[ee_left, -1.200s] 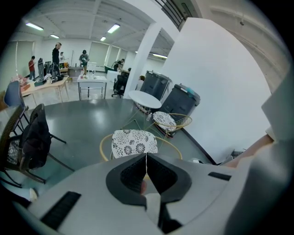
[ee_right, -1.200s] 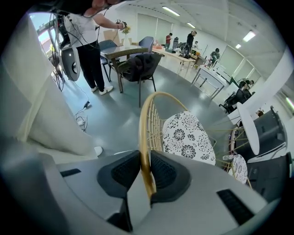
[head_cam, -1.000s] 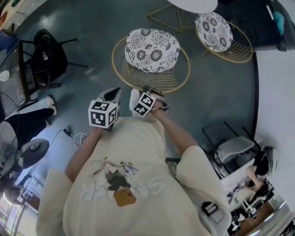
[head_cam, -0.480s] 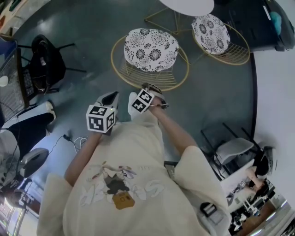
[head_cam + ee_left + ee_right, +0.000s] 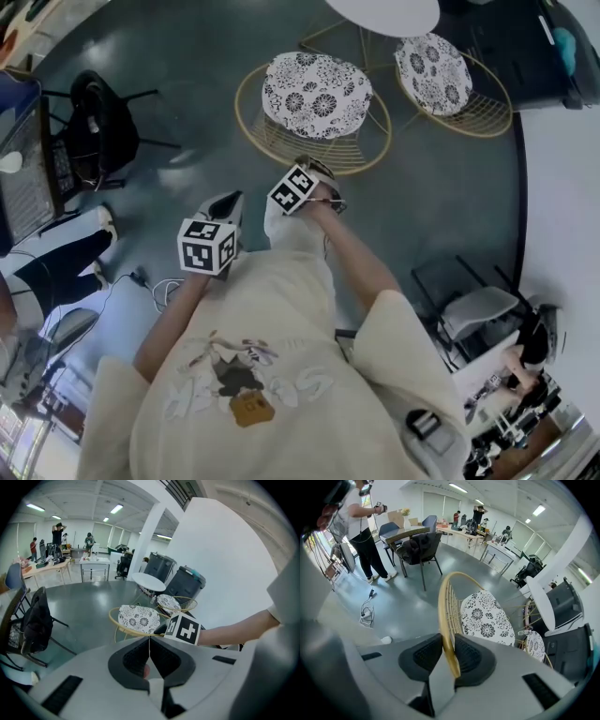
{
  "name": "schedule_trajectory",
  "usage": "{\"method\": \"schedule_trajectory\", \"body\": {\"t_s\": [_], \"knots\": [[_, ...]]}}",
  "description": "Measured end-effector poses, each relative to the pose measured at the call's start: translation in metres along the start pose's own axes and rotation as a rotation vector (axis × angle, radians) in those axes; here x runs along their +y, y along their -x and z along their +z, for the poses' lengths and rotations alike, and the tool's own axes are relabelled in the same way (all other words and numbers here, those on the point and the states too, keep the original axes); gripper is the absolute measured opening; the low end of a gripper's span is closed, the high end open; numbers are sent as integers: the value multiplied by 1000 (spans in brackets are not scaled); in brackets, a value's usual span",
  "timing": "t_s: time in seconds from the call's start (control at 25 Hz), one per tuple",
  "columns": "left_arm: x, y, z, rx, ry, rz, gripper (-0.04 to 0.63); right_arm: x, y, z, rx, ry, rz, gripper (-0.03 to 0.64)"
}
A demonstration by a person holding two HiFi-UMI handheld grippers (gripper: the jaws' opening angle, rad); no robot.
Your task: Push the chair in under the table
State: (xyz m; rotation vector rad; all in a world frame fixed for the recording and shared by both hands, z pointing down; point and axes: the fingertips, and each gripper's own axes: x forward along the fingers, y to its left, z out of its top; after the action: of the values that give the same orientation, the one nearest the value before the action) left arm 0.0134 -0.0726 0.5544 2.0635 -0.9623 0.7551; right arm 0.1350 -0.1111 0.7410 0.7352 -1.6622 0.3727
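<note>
No legible wording anywhere.
- shirt [image 5: 253, 375]: big pale outlined letters across chest, seen upside down and warped, unreadable; cartoon figure and brown patch among them, no clear words.
- left marker cube [image 5: 208, 246]: black-and-white square code patterns, not letters or numbers.
- right marker cube [image 5: 292, 189]: same kind of pattern; in left gripper view its faces show blocky black shapes on white, nothing to read.
- chair [image 5: 317, 82]: cushion carries black floral print only.
- far desks, bins, walls: too small to tell.

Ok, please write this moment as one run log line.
right claw: on chair rim, jaws just opening wider | left claw: shut, empty | chair: not yet under white table
</note>
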Motion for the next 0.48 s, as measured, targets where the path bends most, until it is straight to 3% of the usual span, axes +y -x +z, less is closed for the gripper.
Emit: {"method": "schedule_trajectory", "body": {"t_s": [0.48], "knots": [[-2, -2, 6, 0, 2, 18, 11, -67, -12, 10, -6, 6, -64, 83]]}}
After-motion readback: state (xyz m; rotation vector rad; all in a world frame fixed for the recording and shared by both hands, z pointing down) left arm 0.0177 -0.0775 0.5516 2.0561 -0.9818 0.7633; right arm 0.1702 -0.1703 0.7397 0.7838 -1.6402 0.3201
